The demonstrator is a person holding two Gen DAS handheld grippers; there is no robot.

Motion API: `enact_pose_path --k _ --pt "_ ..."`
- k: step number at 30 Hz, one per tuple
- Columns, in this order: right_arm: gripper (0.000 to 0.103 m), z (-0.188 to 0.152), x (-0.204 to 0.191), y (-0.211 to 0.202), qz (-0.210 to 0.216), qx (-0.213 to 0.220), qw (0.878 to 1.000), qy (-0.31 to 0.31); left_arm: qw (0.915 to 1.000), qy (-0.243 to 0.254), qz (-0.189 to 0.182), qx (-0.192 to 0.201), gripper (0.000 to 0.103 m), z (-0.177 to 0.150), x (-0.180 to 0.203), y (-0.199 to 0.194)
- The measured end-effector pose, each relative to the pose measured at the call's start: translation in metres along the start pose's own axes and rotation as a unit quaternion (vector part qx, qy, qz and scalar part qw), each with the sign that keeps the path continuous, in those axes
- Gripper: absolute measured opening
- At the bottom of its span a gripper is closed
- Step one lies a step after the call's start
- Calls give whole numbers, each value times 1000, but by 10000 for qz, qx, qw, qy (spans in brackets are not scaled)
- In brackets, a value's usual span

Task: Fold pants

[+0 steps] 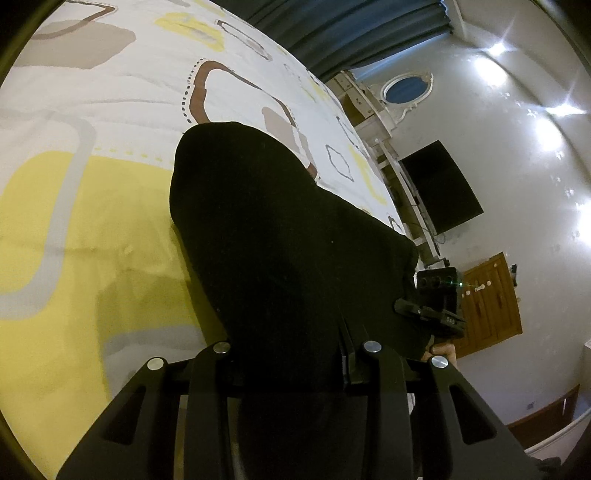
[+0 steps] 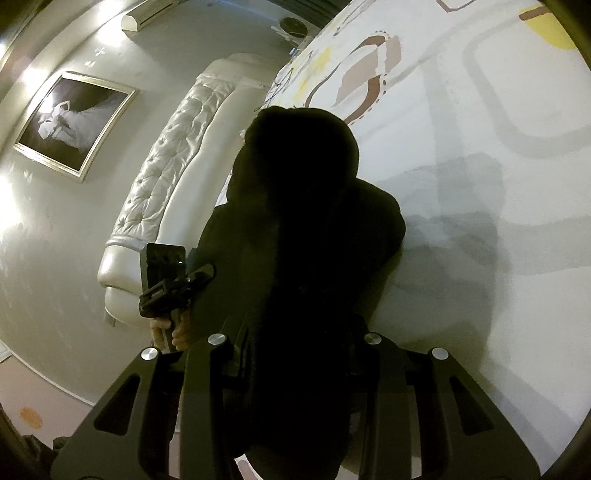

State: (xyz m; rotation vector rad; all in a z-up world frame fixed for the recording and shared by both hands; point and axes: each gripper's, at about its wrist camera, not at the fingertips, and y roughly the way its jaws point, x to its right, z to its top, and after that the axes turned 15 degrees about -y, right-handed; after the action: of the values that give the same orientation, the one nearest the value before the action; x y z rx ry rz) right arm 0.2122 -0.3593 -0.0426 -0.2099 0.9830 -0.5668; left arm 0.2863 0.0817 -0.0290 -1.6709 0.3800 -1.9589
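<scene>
Both pairs of fingers are buried in dark cloth. On the left gripper (image 1: 291, 369), the black pants (image 1: 280, 236) run straight up from between the linkage arms, so the fingers appear clamped on the fabric, though their tips are hidden. The right gripper (image 2: 295, 369) shows the same: the pants (image 2: 306, 221) rise out of its fingers as a bunched dark mass, tips covered, apparently gripping the cloth.

From the left wrist view, the pants stretch away over the bed and end in a rounded fold; the right gripper (image 1: 436, 306) holds the garment's right-hand edge. From the right wrist view, the left gripper (image 2: 173, 277) sits at the garment's left edge.

Beneath lies a bedspread (image 1: 92, 206) printed with yellow, grey and brown shapes on white. Around it are a tufted white headboard (image 2: 166, 184), a framed picture (image 2: 74, 125), a dark wall screen (image 1: 439, 188), a wooden door (image 1: 491, 302) and blue curtains (image 1: 351, 26).
</scene>
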Motion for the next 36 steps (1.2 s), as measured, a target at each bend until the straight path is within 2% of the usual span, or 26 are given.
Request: enact_pose_path --k 12,27,36 --pt "33 3 8 2 41 -24 9999 106 9998 -176 -53 31 32 -6 -17 -9" --pt "34 2 13 9 222 -28 9994 253 9984 -408 -383 -35 36 -10 -31 -9" --pt "34 -5 13 7 111 105 9994 312 9992 -324 -236 -91 36 -3 -27 -7"
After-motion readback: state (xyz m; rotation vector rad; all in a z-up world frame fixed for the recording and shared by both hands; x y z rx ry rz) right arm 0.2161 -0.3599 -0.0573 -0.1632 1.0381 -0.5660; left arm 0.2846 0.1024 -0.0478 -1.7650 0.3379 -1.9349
